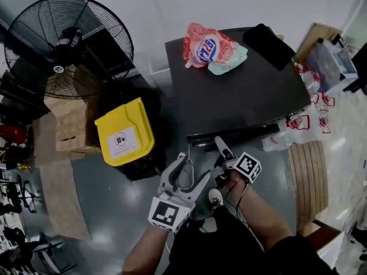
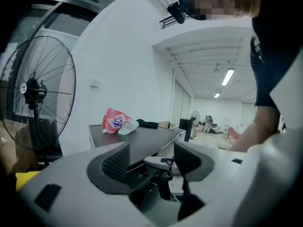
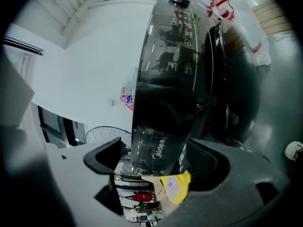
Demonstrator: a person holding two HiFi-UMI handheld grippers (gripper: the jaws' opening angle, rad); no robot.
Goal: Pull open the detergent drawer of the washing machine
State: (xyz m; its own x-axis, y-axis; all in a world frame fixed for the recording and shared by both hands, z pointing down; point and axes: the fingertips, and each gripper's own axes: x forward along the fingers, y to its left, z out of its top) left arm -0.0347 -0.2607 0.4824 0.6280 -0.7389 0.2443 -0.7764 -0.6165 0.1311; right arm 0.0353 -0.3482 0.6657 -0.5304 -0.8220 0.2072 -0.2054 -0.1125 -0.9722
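From the head view, the washing machine (image 1: 241, 96) shows its dark top, with a pink detergent pouch (image 1: 211, 49) and a flat black item (image 1: 268, 44) lying at the back of it. The detergent drawer (image 1: 209, 139) is in the dark strip along the machine's front edge, at its left end; whether it stands out from the front cannot be told here. The right claw (image 1: 220, 151) points up at that strip, its tip just beside the drawer. The left claw (image 1: 194, 168) sits lower and to the left, well apart from the machine, with its jaws spread. A yellow bin (image 1: 125, 132) stands on the floor left of the machine, and a large fan (image 1: 66, 44) stands beyond it.

In the left gripper view, the left claw (image 2: 151, 160) is released, with nothing gripped. Beyond the gap are the machine's (image 2: 142, 138) top, the pouch (image 2: 116, 122) and part of the right claw (image 2: 163, 163). The fan (image 2: 35, 91) stands at the left.

The right gripper view is rolled sideways. The right claw (image 3: 154, 167) is released too. The glossy drawer front (image 3: 158, 148), marked "Midea", lies between the jaws but their pads do not press on it. The yellow bin (image 3: 176, 186) shows below.
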